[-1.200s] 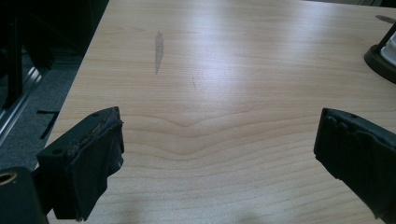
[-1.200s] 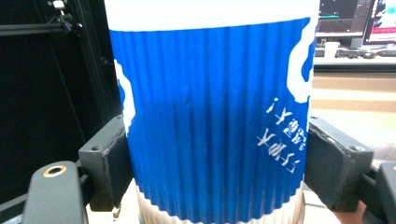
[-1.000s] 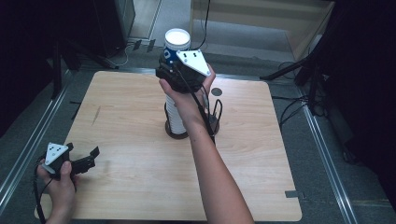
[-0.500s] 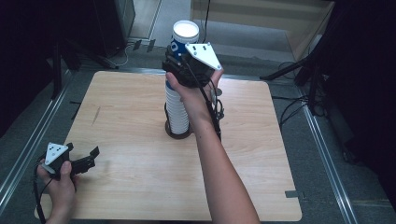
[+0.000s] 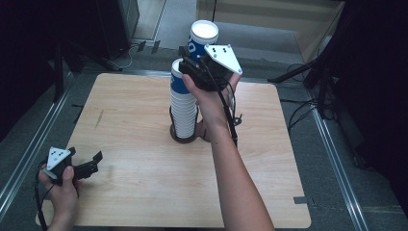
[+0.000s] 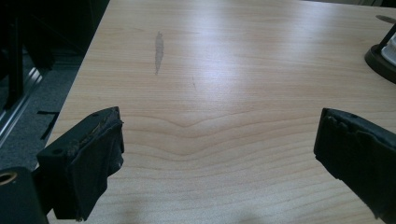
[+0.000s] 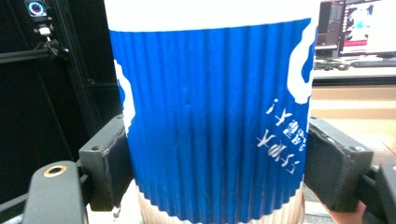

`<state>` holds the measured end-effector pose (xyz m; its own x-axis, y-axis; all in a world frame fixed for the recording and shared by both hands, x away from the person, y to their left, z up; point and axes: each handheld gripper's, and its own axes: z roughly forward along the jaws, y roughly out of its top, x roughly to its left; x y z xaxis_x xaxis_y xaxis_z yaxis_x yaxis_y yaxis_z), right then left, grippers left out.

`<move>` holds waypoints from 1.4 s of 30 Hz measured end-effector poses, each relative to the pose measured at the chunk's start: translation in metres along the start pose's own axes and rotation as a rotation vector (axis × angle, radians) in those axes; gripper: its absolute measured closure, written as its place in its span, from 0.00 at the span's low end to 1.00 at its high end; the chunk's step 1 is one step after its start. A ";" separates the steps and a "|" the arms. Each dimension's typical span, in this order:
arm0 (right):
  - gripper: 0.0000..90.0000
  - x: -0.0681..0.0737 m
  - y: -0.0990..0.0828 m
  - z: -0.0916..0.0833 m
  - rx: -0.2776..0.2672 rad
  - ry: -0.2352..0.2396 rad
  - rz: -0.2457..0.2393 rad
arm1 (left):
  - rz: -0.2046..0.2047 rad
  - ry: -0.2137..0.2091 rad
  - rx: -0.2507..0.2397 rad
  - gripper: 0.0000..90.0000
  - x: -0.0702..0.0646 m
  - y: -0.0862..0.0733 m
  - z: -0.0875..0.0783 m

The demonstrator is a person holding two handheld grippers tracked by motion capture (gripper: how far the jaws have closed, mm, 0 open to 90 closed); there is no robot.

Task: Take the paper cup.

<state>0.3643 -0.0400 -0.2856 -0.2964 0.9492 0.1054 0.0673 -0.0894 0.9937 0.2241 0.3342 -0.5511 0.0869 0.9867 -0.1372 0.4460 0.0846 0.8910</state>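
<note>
While the right gripper clamps one blue cup above the stack, lift straight up.
One cup held, one stack in its holder at the table's middle; stacked cups too tight to count. Left gripper gapes, holding nothing, near the front-left corner.

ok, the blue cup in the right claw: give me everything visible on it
The blue cup is a paper cup with a ribbed blue sleeve, a white band at the rim and white print on its side; its inside looks white. It stands upright, held in the air above and just behind the cup stack on the table, apart from the stack's top. The right claw is shut on it, one black pad on each side of the sleeve. Nothing else touches it.
</note>
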 end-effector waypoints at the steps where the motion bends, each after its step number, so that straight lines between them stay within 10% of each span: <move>1: 0.21 -0.001 0.000 -0.001 -0.001 -0.006 0.000 | 0.000 0.000 0.000 0.03 0.000 0.000 0.000; 42: 0.21 -0.070 -0.051 -0.050 0.052 -0.090 -0.032 | 0.015 0.006 -0.001 0.03 -0.001 0.000 0.000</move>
<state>0.3341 -0.1165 -0.3417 -0.2131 0.9747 0.0673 0.1087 -0.0448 0.9931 0.2240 0.3329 -0.5510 0.0882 0.9887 -0.1209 0.4436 0.0696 0.8935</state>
